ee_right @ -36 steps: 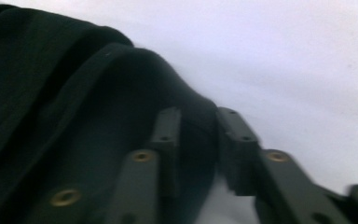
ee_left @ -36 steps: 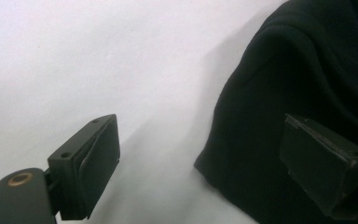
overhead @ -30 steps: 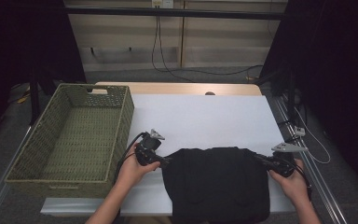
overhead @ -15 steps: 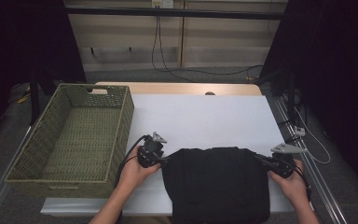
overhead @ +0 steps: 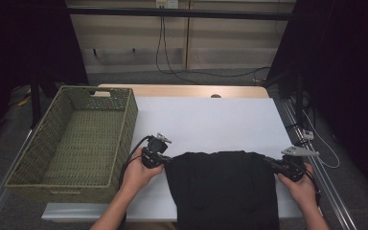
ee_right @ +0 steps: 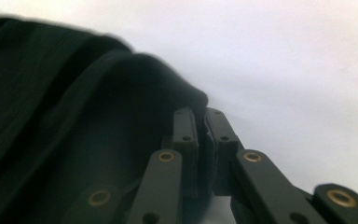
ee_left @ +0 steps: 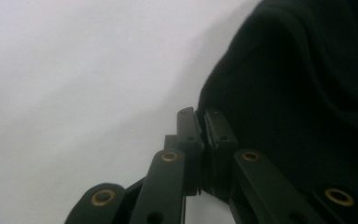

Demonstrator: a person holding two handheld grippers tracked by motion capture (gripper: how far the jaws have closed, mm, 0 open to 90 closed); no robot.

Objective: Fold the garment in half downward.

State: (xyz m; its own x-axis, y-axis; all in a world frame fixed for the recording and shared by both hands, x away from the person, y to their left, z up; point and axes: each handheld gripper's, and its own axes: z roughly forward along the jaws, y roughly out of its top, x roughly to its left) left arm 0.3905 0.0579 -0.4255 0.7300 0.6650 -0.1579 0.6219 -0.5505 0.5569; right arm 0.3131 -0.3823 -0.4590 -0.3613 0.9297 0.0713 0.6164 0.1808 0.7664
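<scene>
Black garment (overhead: 223, 189), flat on white table (overhead: 211, 120).
We pinch its corners: left gripper (overhead: 157, 160) has just closed on it; right gripper (overhead: 278, 165) clamped.

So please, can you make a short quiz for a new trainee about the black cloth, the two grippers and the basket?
1. True or false: the woven basket holds the black cloth.
2. Which gripper is shut on a corner of the cloth? A) the left gripper alone B) the right gripper alone C) both D) neither
3. On which side of the white table surface does the basket stand, as the high view shows it?

Key
1. False: the basket has nothing in it, and the cloth lies on the near part of the table.
2. C: each gripper is closed on an upper corner of the cloth. The left gripper's jaws have just been closing on it.
3. The left side.
</scene>
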